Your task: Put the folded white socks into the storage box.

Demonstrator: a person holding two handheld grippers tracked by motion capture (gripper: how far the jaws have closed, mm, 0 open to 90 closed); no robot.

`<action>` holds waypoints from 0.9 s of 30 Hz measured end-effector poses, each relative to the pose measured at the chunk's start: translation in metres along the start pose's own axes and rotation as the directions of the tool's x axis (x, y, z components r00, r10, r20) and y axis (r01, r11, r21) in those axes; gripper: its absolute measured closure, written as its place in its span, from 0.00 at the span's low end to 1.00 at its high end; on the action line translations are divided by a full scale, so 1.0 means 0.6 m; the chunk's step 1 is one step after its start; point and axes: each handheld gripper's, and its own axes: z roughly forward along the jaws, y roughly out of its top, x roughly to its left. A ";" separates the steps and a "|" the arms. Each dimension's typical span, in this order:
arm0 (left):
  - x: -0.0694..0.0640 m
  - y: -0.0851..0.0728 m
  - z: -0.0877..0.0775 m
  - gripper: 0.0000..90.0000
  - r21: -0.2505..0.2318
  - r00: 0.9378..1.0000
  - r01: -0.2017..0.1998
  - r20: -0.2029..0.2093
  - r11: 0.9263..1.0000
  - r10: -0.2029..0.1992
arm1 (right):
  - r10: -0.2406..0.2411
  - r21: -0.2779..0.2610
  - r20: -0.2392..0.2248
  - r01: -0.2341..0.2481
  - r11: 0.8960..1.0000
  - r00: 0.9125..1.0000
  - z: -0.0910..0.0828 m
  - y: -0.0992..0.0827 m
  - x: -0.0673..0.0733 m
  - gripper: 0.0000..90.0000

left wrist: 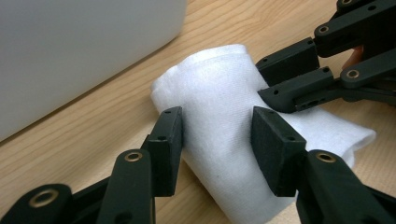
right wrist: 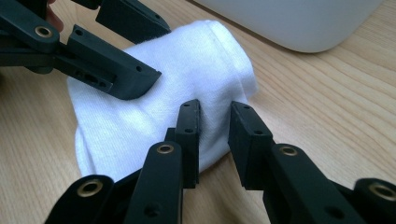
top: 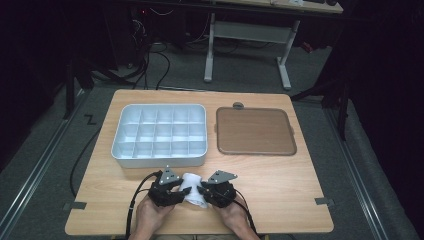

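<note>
A rolled white cloth (top: 193, 186) lies on the wooden table near its front edge, between my two grippers. My left gripper (left wrist: 217, 133) grips the roll (left wrist: 219, 93) across its middle, a pad against each side. From the opposite side, my right gripper (right wrist: 215, 128) pinches a fold at the roll's edge (right wrist: 205, 60) between narrowly spaced jaws. In the high view the left gripper (top: 181, 191) and right gripper (top: 202, 192) face each other over the cloth, each held by a hand. The right gripper (left wrist: 280, 79) also shows in the left gripper view, and the left gripper (right wrist: 154, 51) in the right gripper view.
A white box (top: 159, 159) divided into several compartments stands just behind the cloth; its wall (left wrist: 70, 56) is close by. A brown flat lid or tray (top: 255, 131) lies to its right. Bare wood extends to either side of the hands.
</note>
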 end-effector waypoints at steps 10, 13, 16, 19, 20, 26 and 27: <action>0.021 0.011 -0.009 0.60 -0.002 0.999 0.012 -0.031 1.000 -0.012 | -0.011 0.010 -0.016 0.011 1.000 1.000 0.021 0.020 0.006 0.82; 0.028 0.014 -0.013 0.60 0.000 0.999 0.021 -0.036 1.000 -0.021 | -0.004 0.004 -0.021 0.004 1.000 1.000 0.026 0.023 0.010 0.82; 0.034 0.018 -0.018 0.60 0.003 0.999 0.027 -0.044 1.000 -0.027 | -0.004 0.003 -0.029 0.004 1.000 1.000 0.032 0.027 0.014 0.82; 0.039 0.023 -0.022 0.59 0.010 0.997 0.048 -0.055 0.999 -0.048 | -0.005 0.003 -0.037 0.006 1.000 0.999 0.035 0.031 0.016 0.79; 0.042 0.025 -0.024 0.58 0.020 0.997 0.047 -0.062 0.999 -0.046 | -0.006 0.001 -0.038 0.006 1.000 0.999 0.036 0.032 0.018 0.78; 0.047 0.037 -0.033 0.49 0.013 0.994 0.089 -0.073 0.996 -0.087 | 0.003 -0.023 -0.048 -0.004 1.000 0.999 0.030 0.041 0.021 0.69; 0.046 0.039 -0.035 0.47 0.008 0.993 0.088 -0.074 0.996 -0.087 | 0.014 -0.033 -0.054 -0.016 0.999 0.998 0.027 0.041 0.021 0.68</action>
